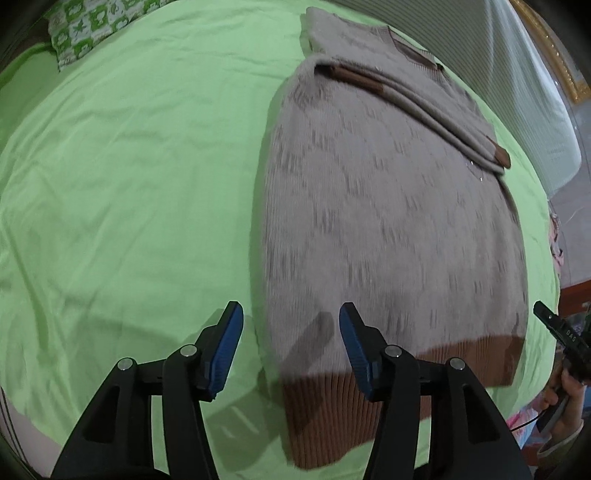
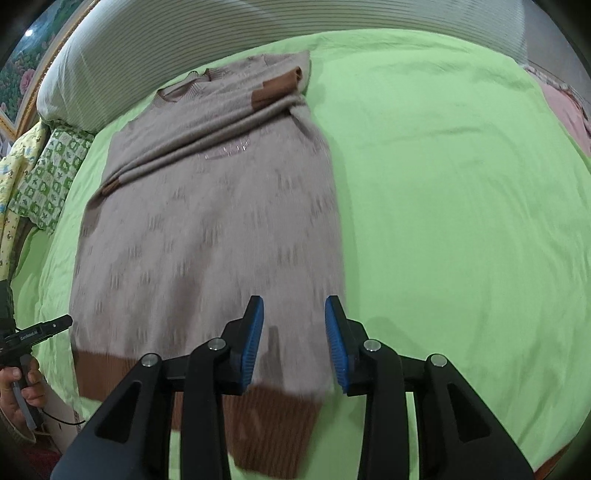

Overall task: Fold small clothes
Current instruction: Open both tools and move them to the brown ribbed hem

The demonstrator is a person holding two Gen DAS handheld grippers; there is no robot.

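Note:
A beige knitted sweater (image 1: 388, 221) (image 2: 207, 229) with a brown ribbed hem (image 1: 332, 413) (image 2: 273, 424) lies flat on the green bedsheet (image 1: 129, 184) (image 2: 461, 184). Both its sleeves (image 1: 424, 107) (image 2: 207, 136) are folded across the chest. My left gripper (image 1: 291, 314) hovers open above the hem's left corner, straddling the sweater's side edge with nothing gripped. Above the hem near the right side edge, my right gripper (image 2: 294, 306) is open and holds nothing. Each gripper shows at the edge of the other's view, held in a hand (image 1: 565, 391) (image 2: 18, 384).
A green-and-white patterned pillow (image 1: 88, 29) (image 2: 48, 177) lies at the head of the bed. A grey striped pillow (image 2: 147, 55) rests behind the sweater's collar. Pink cloth (image 2: 565, 110) sits at the far right edge. Bare sheet stretches on both sides of the sweater.

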